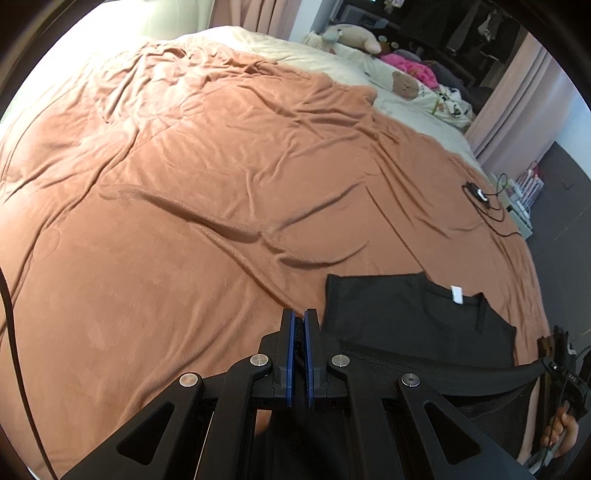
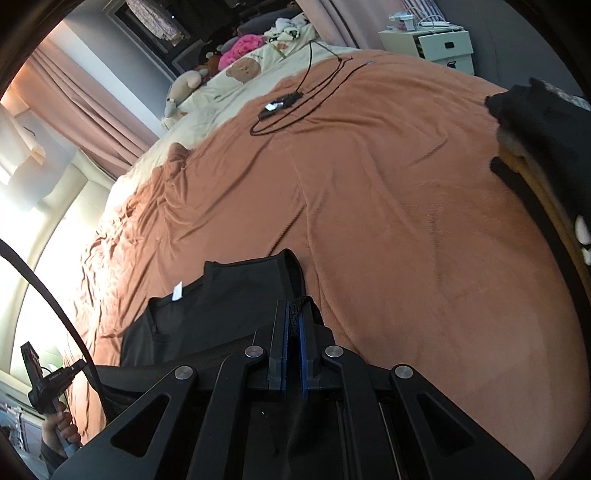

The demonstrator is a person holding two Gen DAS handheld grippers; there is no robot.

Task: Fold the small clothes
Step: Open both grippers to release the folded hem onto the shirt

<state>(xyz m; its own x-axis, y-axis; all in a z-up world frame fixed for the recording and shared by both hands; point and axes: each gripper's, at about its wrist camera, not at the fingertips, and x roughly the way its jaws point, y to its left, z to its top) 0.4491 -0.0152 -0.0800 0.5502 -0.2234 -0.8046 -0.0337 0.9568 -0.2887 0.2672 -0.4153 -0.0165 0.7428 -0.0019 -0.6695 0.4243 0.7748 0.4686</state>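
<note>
A wide bed fills both views, covered by a plush terracotta blanket (image 1: 207,192) whose velvety nap is creased into long soft ridges; beyond it lies a cream sheet (image 1: 295,48) with a bear-print pillow (image 2: 243,70), a bright pink fuzzy bundle (image 2: 242,46) and a pale stuffed toy (image 1: 354,35) near dusty-pink curtains (image 2: 85,107). A thin black cable (image 2: 306,99) loops across the blanket around a small dark device with a white patch (image 1: 478,192), and a white boxy bedside cabinet (image 2: 436,42) stands past the bed's edge. The black garment (image 1: 406,317), a thin matte knit with a ribbed neckline and a small white rectangular label (image 1: 457,294), lies flat on the near part of the blanket, its near edge lifted and stretched taut between the two tools. The left gripper (image 1: 299,325) has its blue-padded jaws pressed together on a bunched bit of that dark fabric, and the right gripper (image 2: 294,314) is likewise closed, a frayed black fold sticking up between its blue pads. In the right wrist view, a stack of folded clothes (image 2: 546,147), black over mustard layers, sits at the bed's far right edge.
</note>
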